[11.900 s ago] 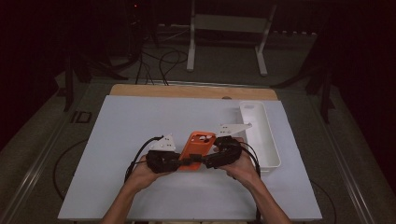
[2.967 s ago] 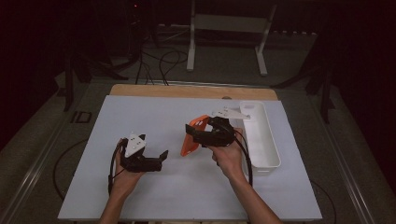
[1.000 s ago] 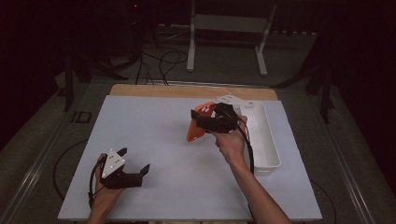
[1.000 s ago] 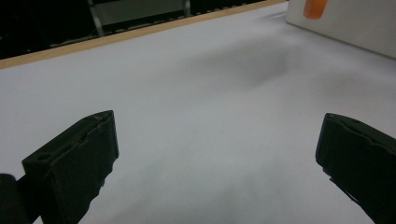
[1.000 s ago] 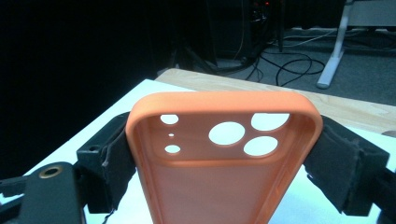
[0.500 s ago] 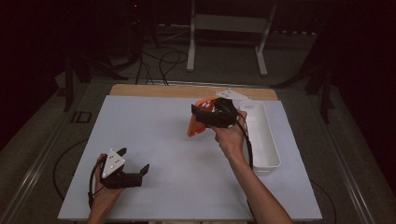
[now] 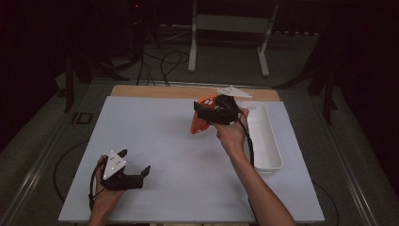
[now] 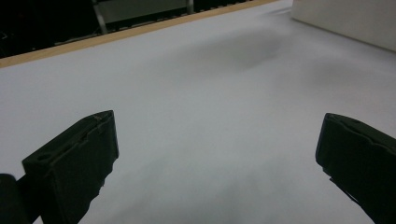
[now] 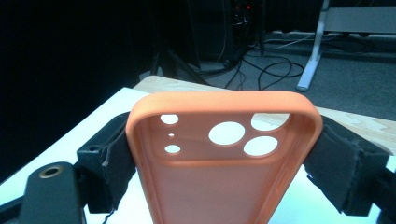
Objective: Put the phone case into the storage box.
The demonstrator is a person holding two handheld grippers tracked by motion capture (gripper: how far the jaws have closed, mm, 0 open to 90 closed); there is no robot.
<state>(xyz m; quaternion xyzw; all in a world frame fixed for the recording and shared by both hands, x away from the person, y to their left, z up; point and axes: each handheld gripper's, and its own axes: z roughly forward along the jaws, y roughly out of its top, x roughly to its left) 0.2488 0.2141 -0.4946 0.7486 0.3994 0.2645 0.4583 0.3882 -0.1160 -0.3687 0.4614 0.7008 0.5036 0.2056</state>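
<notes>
Phone case (image 9: 224, 154) work looks midway: the left gripper (image 7: 136, 162) rests with jaws wide and empty near the table's (image 7: 164, 141) front corner; the right gripper (image 7: 203, 111) clamps the orange case above the table, beside the white tray (image 7: 268, 141), placement undone.

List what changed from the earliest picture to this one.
The left gripper let go of the orange phone case, drew back to the near left corner of the table and stands open. The right gripper lifted the case up toward the white tray. The tray stayed put.
</notes>
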